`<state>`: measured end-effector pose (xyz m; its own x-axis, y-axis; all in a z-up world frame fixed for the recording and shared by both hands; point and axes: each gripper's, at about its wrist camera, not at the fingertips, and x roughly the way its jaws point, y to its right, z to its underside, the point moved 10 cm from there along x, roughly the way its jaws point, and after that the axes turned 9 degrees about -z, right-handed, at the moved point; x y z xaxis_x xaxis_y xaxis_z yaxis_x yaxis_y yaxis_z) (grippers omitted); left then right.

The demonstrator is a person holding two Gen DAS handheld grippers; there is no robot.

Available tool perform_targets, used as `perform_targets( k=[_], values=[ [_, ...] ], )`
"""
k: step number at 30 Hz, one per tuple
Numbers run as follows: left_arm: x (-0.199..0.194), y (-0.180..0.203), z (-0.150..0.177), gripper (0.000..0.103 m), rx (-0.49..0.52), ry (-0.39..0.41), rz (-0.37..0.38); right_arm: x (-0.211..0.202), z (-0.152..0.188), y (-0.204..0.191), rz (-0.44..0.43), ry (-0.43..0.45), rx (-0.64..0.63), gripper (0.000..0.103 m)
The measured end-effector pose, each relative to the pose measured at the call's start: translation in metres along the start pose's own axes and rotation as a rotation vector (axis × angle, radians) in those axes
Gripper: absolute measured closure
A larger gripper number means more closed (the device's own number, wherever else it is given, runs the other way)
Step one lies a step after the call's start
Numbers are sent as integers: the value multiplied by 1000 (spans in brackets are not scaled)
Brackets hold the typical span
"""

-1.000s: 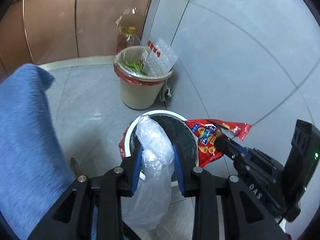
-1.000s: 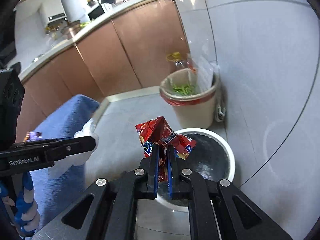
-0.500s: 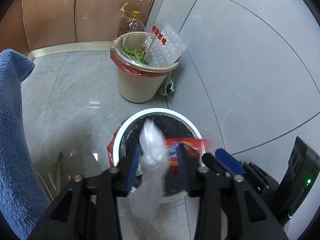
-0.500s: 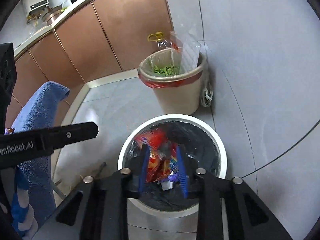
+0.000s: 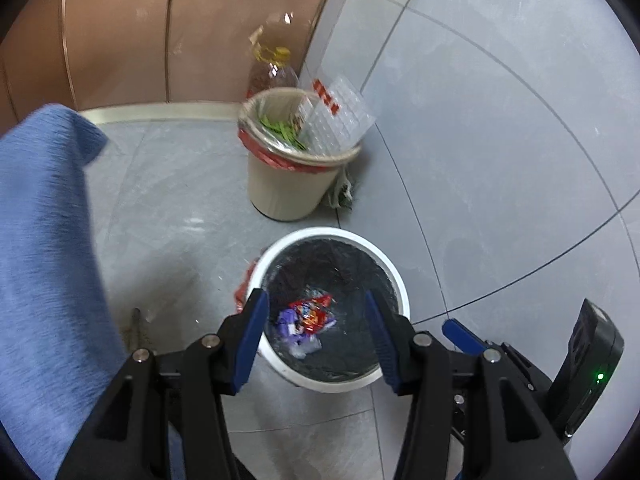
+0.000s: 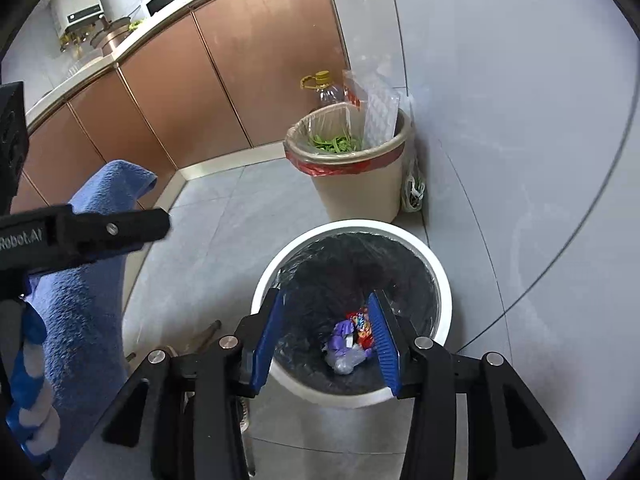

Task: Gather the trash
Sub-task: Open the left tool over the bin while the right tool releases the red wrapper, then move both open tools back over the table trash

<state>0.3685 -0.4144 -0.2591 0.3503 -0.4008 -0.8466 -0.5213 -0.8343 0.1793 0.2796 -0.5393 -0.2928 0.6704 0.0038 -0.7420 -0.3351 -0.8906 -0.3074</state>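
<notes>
A white bin with a black liner (image 5: 394, 276) (image 6: 436, 268) stands on the floor below both grippers. Inside lie a red snack wrapper (image 5: 310, 312) (image 6: 362, 326), a purple wrapper (image 5: 289, 320) (image 6: 340, 334) and a clear plastic bag (image 5: 306, 346) (image 6: 346, 360). My left gripper (image 5: 316, 334) is open and empty above the bin. My right gripper (image 6: 328, 340) is open and empty above the bin too; it shows at the right of the left wrist view (image 5: 460, 334). The left gripper's finger shows at the left of the right wrist view (image 6: 108, 230).
A beige bin (image 5: 288, 188) (image 6: 360, 184) with a red-edged liner, green scraps and a clear blister tray stands behind, by the grey tiled wall. An oil bottle (image 5: 272, 68) (image 6: 324, 88) is behind it. A blue cloth (image 5: 44, 248) (image 6: 84, 280) hangs on the left. Brown cabinets (image 6: 224, 92) line the back.
Both grippers opened over the white bin. The clear plastic bag left the left gripper and the red snack wrapper left the right one; both now lie in the bin.
</notes>
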Motion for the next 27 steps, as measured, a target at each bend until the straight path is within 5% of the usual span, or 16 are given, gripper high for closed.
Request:
perform_targets(
  k=[11, 18, 27],
  values=[
    [-98, -14, 8, 54, 23, 190, -27, -62, -8, -41, -22, 90, -39, 51],
    [-155, -31, 30, 54, 3, 228, -35, -103, -10, -84, -59, 136, -101, 49],
    [-211, -82, 85, 54, -30, 263, -141, -140, 13, -142, -127, 148, -184, 47]
  ],
)
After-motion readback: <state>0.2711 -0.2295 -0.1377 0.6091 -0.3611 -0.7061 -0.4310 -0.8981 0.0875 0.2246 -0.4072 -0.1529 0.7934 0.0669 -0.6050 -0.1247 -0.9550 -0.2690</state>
